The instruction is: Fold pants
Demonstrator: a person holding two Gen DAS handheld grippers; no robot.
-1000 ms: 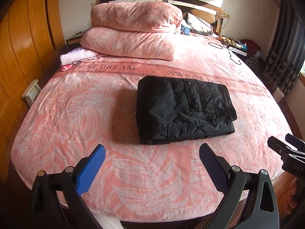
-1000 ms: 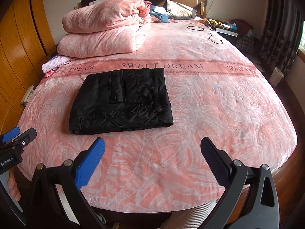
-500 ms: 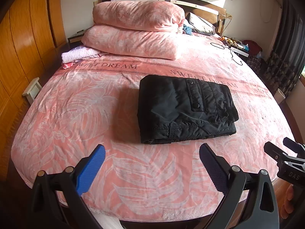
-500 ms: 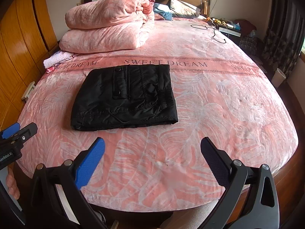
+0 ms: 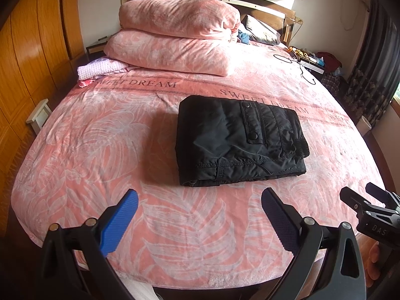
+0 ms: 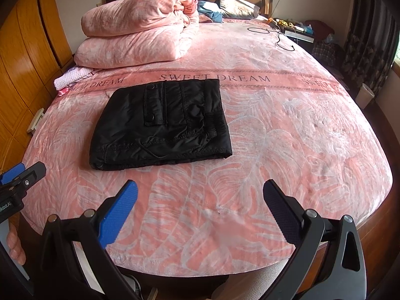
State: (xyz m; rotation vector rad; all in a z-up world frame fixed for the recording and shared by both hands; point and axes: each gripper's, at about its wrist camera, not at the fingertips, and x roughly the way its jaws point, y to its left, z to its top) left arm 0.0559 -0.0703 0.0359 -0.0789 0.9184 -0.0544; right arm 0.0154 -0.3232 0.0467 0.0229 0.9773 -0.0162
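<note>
Left tongs: the left gripper [image 5: 198,208] is hanging at 6 o'clock over the near edge of the bed, its jaws standing wide apart with nothing between them; one blue pad [image 5: 119,221] is facing a dark textured one.
Right tongs: the right gripper [image 6: 200,206] is hovering the same way at 6 o'clock in its own view, spread wide and gripping nothing; in the left view it is showing at 4 o'clock [image 5: 367,206].
Hands: fingertips are peeking in at 8 o'clock in the right view [image 6: 15,246], seemingly wrapping the left handle, though the edge is too dark to be sure.
Pants: the black pants [image 6: 162,122] are lying folded into a squarish packet on the bed, ahead of both tongs at 12 o'clock and touching neither; a snap-buttoned flap [image 6: 153,106] is facing up.
Bedspread: the pink leaf-print blanket [image 6: 287,135] is lying under the pants, its "SWEET DREAM" band running just behind them.
Bedding: two folded pink quilts [image 5: 175,37] are sitting stacked at 12 o'clock near the headboard.
Knit cloth: a pale folded piece [image 5: 97,67] is lying at 10 o'clock beside the quilts.
Cable: a black cord [image 6: 277,36] is trailing at 1 o'clock.
</note>
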